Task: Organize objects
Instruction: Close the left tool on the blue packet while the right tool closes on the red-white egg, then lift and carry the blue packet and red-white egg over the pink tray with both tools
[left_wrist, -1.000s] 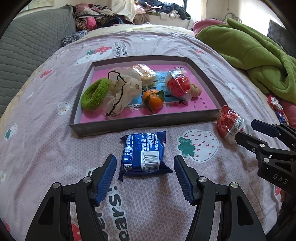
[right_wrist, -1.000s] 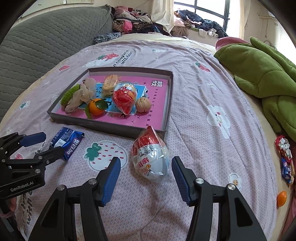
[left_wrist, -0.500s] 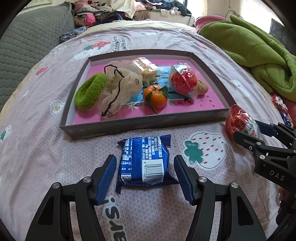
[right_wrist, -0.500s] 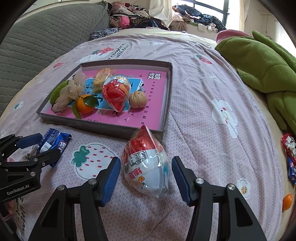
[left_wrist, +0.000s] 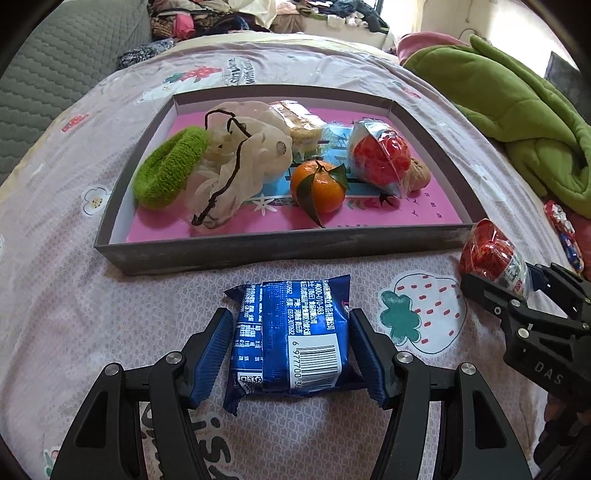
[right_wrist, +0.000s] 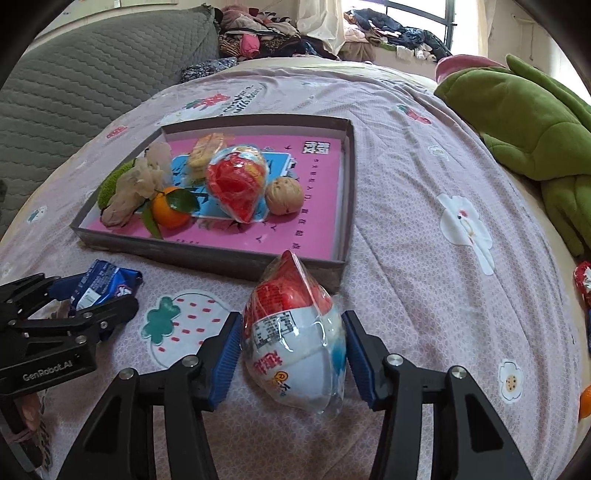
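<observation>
A blue snack packet (left_wrist: 291, 338) lies on the bedspread in front of a grey tray (left_wrist: 280, 245) with a pink floor. My left gripper (left_wrist: 290, 334) is open, its blue pads on either side of the packet. A red and white wrapped egg toy (right_wrist: 293, 338) lies by the tray's near right corner (right_wrist: 338, 271). My right gripper (right_wrist: 291, 338) is open around the toy, pads close to its sides. The toy also shows in the left wrist view (left_wrist: 489, 254), the packet in the right wrist view (right_wrist: 103, 284).
The tray holds a green hair tie (left_wrist: 168, 171), a cream scrunchie (left_wrist: 240, 162), a wrapped cake (left_wrist: 299, 123), a tangerine (left_wrist: 319, 186), a second red egg toy (left_wrist: 380, 158) and a walnut (right_wrist: 284, 195). A green blanket (left_wrist: 517, 118) lies to the right. Sweets (right_wrist: 583, 280) lie at the bed's edge.
Both grippers have moved forward and down. The packet now lies between the left pads and the egg toy between the right pads. Both openings look slightly narrower.
</observation>
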